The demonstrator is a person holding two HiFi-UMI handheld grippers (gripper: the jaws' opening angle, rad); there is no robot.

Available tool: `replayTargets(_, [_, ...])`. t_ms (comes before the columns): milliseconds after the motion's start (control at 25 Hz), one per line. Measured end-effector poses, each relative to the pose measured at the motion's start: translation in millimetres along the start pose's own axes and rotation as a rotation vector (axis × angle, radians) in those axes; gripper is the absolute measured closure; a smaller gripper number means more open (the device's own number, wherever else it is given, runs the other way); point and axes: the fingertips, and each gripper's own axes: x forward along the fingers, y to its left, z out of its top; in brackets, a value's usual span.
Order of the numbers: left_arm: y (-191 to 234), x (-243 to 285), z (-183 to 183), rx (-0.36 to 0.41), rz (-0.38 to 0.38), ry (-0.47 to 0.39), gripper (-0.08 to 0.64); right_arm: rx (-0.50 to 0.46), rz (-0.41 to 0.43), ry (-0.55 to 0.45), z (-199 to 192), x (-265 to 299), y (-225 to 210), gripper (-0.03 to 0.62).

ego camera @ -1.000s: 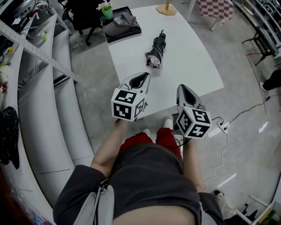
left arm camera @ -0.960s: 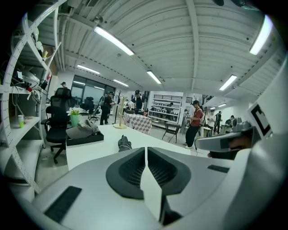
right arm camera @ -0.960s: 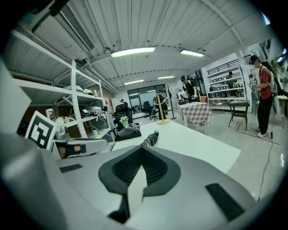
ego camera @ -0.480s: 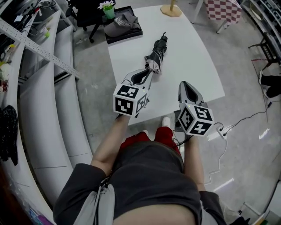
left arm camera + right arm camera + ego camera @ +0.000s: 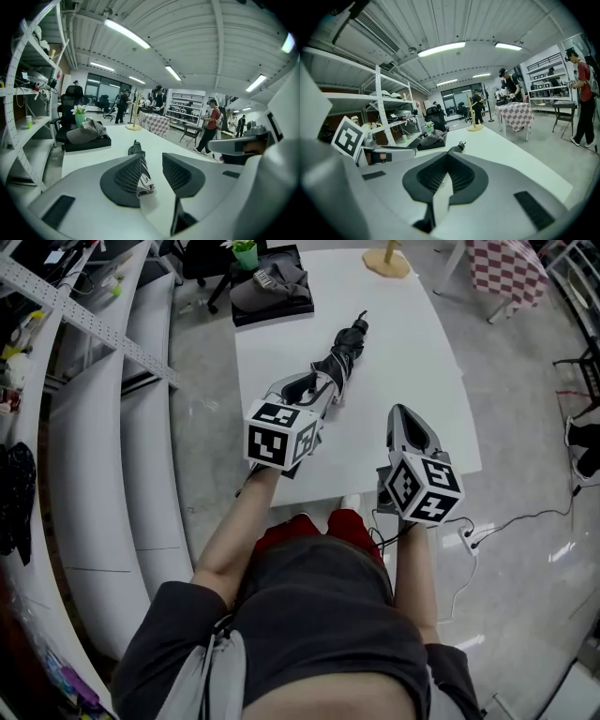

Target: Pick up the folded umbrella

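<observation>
**Left gripper opening over the umbrella's near end, right gripper closed and empty**

Head view: the folded umbrella (image 5: 343,351) lies on the white table (image 5: 412,343), centre-top of the frame. It runs diagonally, handle end toward the upper right and the bunched canopy end toward the lower left.

The left gripper (image 5: 317,385) sits at that lower end, left of centre. Its jaws are opening. In the left gripper view the left gripper (image 5: 152,160) has a clear gap between its jaws, and the umbrella (image 5: 139,172) is in that gap, running along the inner face of the left-hand jaw. It is clear of the right-hand jaw. Cannot tell if it touches the left-hand one; no squeeze is visible.

The right gripper (image 5: 405,416) is right of centre, above the table's near edge and well apart from the umbrella. In its own view the right gripper (image 5: 447,155) has its jaws pressed together with nothing between them. The umbrella's handle end (image 5: 458,148) shows just past the tips.

A black tray (image 5: 272,307) holding a grey cloth (image 5: 274,282) sits on the table at the top left, with a potted plant (image 5: 246,251) beside it. A wooden stand base (image 5: 387,261) is at the top centre.
</observation>
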Motion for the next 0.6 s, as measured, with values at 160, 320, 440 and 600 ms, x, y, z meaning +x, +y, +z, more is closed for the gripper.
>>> replayTargets(160, [6, 13, -1, -0.007, 0.044, 0.029, 0.392, -0.005, 0.042, 0.027, 1, 13, -11, 0.574])
replayTargets(320, [9, 29, -4, -0.021, 0.059, 0.058, 0.369, -0.017, 0.071, 0.048, 5, 26, -21, 0.574])
replayTargets(440, [12, 40, -9, -0.031, 0.074, 0.097, 0.338, -0.034, 0.093, 0.062, 8, 35, -27, 0.574])
replayTargets(600, [14, 60, -13, -0.025, 0.091, 0.14, 0.325, -0.046, 0.119, 0.08, 10, 46, -38, 0.574])
